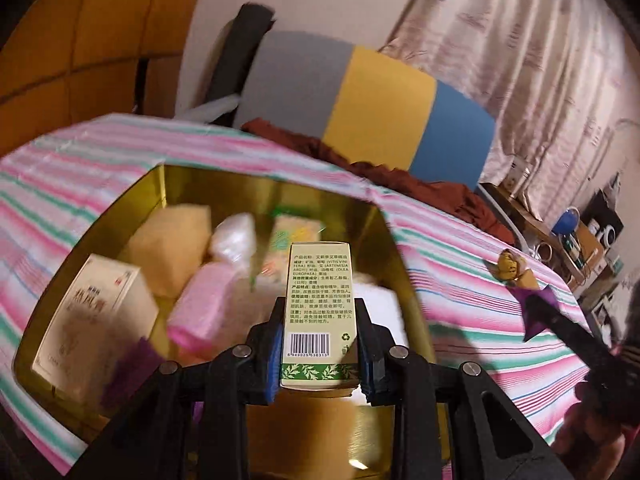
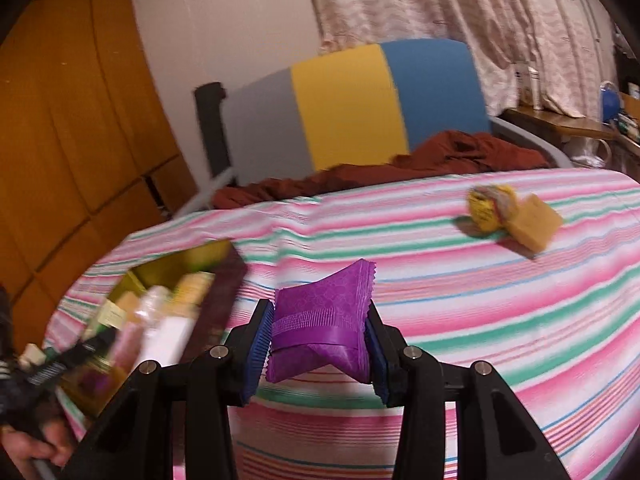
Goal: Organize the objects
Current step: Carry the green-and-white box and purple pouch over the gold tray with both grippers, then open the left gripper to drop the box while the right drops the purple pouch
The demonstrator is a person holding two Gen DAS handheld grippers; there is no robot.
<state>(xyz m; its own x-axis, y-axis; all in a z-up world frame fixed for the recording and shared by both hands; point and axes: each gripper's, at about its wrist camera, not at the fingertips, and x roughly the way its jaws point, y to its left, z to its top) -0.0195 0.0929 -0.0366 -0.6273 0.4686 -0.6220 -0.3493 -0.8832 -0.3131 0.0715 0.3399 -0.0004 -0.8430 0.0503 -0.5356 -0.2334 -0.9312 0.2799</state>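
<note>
Striped cloth (image 2: 460, 280): bands of pink, white and green, with thin blue and orange lines.
Tin (image 1: 340, 216): glossy gold inside; in the right wrist view its outer wall reads dark brown, though blur makes that uncertain.
Slim carton (image 1: 318, 312): pale yellow-green, black print, black-and-white barcode, and a green leaf band on white at its lower end.
Sachet (image 2: 320, 320): vivid purple with a faint tonal motif and a ribbed band.
Left tongs (image 1: 318, 344) and right tongs (image 2: 320, 348): black arms, blue ribbed pads (image 2: 258, 350).
Box (image 1: 96, 316) in the tin: cream with dark lettering.
Bottle (image 1: 208, 300): pink.
Panel (image 2: 348, 104) behind: grey, yellow and blue blocks.
Crumpled fabric (image 2: 460, 152): rust-brown.
Curtain (image 2: 440, 0): cream, faint pinkish pattern.
</note>
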